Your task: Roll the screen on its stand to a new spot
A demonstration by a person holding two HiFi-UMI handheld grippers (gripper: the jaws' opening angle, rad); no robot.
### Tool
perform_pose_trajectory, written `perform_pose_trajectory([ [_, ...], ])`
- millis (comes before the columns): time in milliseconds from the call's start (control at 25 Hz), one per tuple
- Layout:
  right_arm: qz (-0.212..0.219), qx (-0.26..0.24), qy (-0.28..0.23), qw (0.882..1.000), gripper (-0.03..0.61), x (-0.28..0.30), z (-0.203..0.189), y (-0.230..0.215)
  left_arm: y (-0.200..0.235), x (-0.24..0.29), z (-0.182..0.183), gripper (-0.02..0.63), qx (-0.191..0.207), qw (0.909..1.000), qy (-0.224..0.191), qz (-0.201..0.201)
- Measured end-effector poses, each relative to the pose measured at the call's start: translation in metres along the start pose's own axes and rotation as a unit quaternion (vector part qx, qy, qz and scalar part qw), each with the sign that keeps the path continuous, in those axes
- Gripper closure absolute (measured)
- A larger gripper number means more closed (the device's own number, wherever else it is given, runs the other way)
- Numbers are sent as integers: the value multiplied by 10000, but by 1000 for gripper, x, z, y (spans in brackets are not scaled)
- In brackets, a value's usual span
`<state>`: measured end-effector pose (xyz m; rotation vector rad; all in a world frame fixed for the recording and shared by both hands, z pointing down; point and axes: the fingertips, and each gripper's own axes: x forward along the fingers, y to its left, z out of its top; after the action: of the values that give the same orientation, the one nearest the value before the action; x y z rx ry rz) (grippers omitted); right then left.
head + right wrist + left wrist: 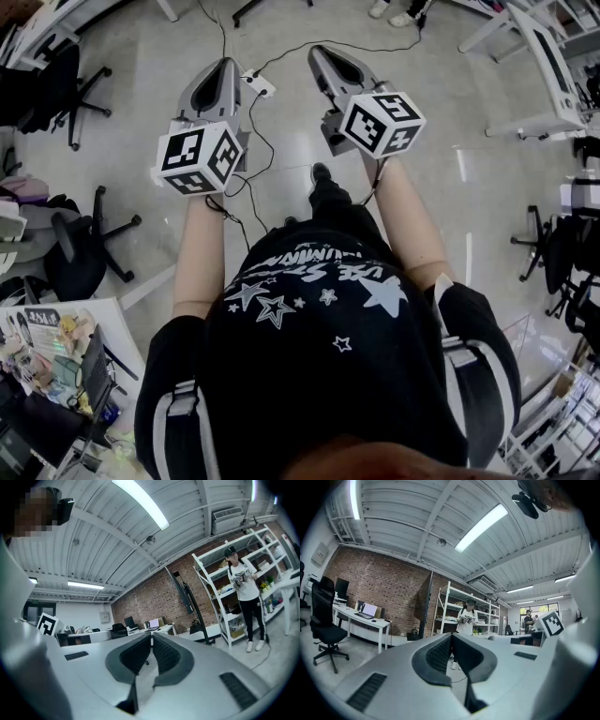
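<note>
- Left claw (451, 636): pads shut tip to tip, nothing between them; held level above the floor (141, 66)
- Right claw (151, 637): also closed and empty; level, just right of the left one
- Black cables (246, 183) and a white power strip (258, 84) lie on the floor beneath and between the two claws
- The screen on its stand (186, 595) is far off, against the brick wall (150, 597); well apart from both claws
- White shelving (220, 597) stands just right of the screen; a person in a white top (243, 585) stands in front of it
- Left of the screen, a white bench (361, 618) with monitors runs along the wall; a black office chair (326, 620) sits nearer
</note>
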<state>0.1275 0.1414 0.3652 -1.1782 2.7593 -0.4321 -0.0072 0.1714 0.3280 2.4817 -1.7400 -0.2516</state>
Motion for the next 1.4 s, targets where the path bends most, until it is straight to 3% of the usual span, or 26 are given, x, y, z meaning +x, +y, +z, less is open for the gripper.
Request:
perform_pose_trajectory([
  [360,236,202,-203,9993,572,69,18,-68,33,77,-8,603,104,9996,53,240],
  [800,380,255,-298,9985,572,149,74,-171,51,194,8,603,272,9988,-67,405],
  [1400,462,433,0,9980,572,229,74,-245,96,277,11,603,124,9967,-195,777],
])
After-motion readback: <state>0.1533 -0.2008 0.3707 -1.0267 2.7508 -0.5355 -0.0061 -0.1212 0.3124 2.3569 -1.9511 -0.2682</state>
